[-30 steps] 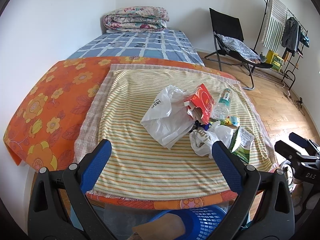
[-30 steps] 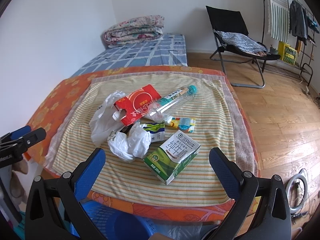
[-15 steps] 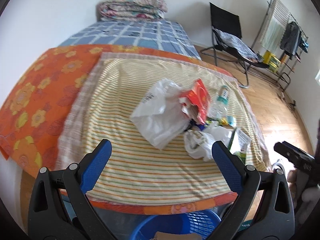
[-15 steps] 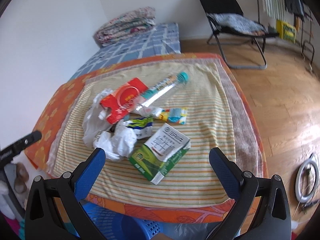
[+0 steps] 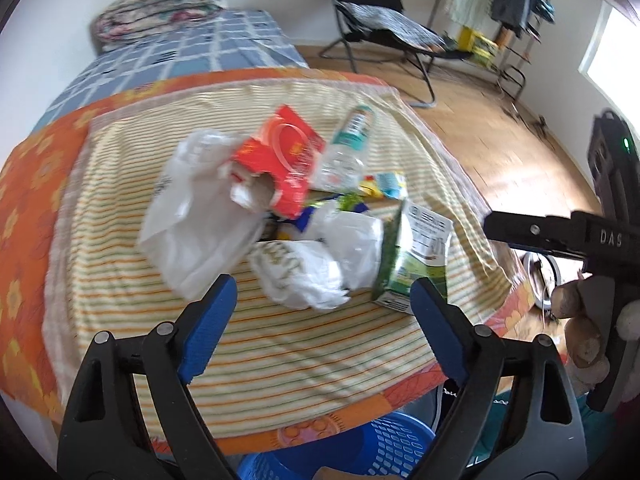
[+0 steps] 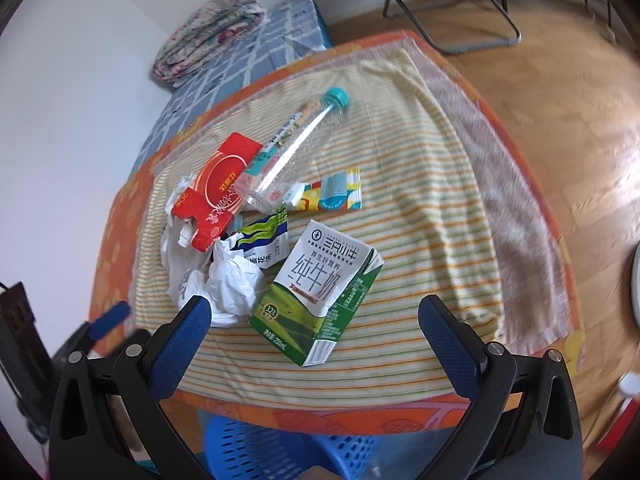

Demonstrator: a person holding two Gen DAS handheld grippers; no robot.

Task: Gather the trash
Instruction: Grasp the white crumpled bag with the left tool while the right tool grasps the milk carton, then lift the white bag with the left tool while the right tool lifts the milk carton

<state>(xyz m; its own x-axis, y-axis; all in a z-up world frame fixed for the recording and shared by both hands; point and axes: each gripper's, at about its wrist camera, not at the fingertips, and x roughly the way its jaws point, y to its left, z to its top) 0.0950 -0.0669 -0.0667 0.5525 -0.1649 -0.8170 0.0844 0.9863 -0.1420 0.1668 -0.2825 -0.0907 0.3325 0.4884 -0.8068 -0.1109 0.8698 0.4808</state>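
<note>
A heap of trash lies on the striped cloth (image 6: 420,216): a green and white milk carton (image 6: 320,292), a red box (image 6: 218,190), a clear bottle with a teal cap (image 6: 296,148), crumpled white bags (image 6: 232,284) and small wrappers (image 6: 332,196). My left gripper (image 5: 322,300) hangs just before the crumpled white bag (image 5: 304,272), its jaws wide but closing, with nothing pressed between them. My right gripper (image 6: 314,322) stands open over the near end of the milk carton, not touching it. The red box (image 5: 280,160) and a large white bag (image 5: 192,220) lie further back.
A blue plastic basket (image 6: 280,444) sits below the table's near edge. A bed with folded quilts (image 5: 160,4) stands behind, a black folding chair (image 5: 376,12) and a drying rack (image 5: 504,4) at the back right. Wooden floor lies to the right.
Both grippers have come down and closer to the trash heap, each rolling somewhat. The left one has shifted right toward the crumpled bag and its jaws have narrowed slightly. The trash has not moved.
</note>
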